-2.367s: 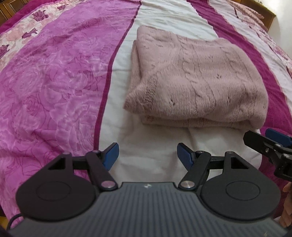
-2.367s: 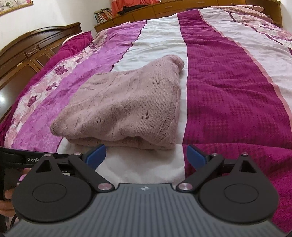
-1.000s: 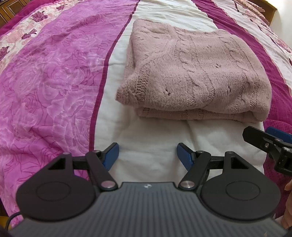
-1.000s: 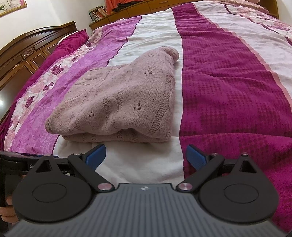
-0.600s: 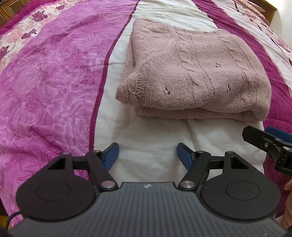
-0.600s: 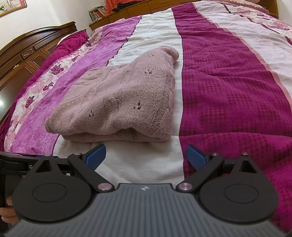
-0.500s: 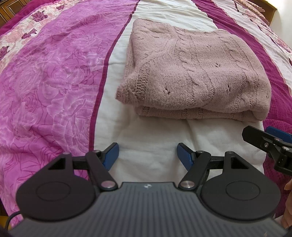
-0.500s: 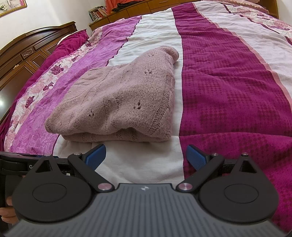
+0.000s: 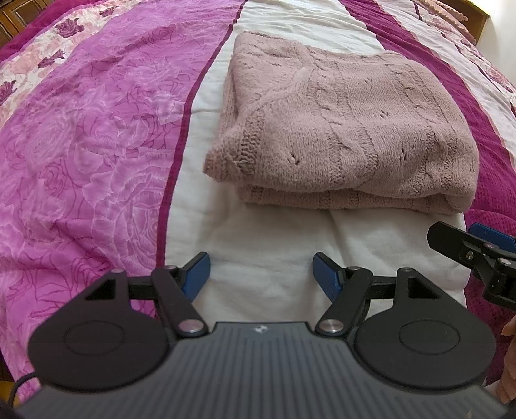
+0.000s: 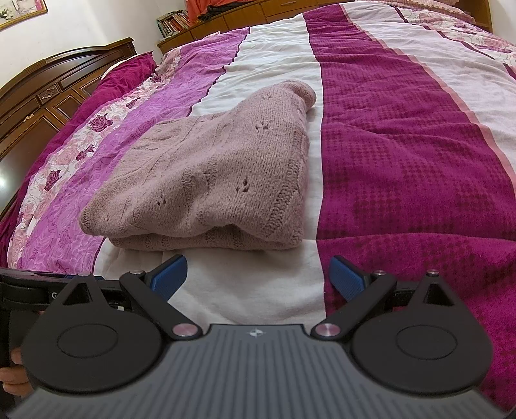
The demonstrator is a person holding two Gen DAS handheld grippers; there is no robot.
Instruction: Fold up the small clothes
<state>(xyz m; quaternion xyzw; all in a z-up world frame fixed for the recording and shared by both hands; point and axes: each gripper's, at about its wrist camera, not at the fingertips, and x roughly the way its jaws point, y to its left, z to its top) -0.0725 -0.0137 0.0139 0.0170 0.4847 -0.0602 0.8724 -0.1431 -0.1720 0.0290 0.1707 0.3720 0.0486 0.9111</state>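
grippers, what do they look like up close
Both the left gripper and the right gripper have a dark grey ribbed body with a small logo, two round black discs, black link arms on silver pivots, and blue ribbed fingers. A black cable leaves the left one.

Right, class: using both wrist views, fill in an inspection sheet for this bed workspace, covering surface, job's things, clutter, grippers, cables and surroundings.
Surface: bedspread in pink floral, white and magenta stripes, lightly wrinkled.
Job's things: pink knit sweater lies folded in layers, mostly on the white stripe.
Clutter: nothing seen on the bedspread besides the sweater.
Grippers: left gripper open, holding nothing, short of the sweater's near edge; right gripper open, holding nothing, also short of it.
Cables: a dark cable loop at the lower left of the left wrist view.
Surroundings: dark wooden headboard, wooden shelf with books, framed picture on the wall.
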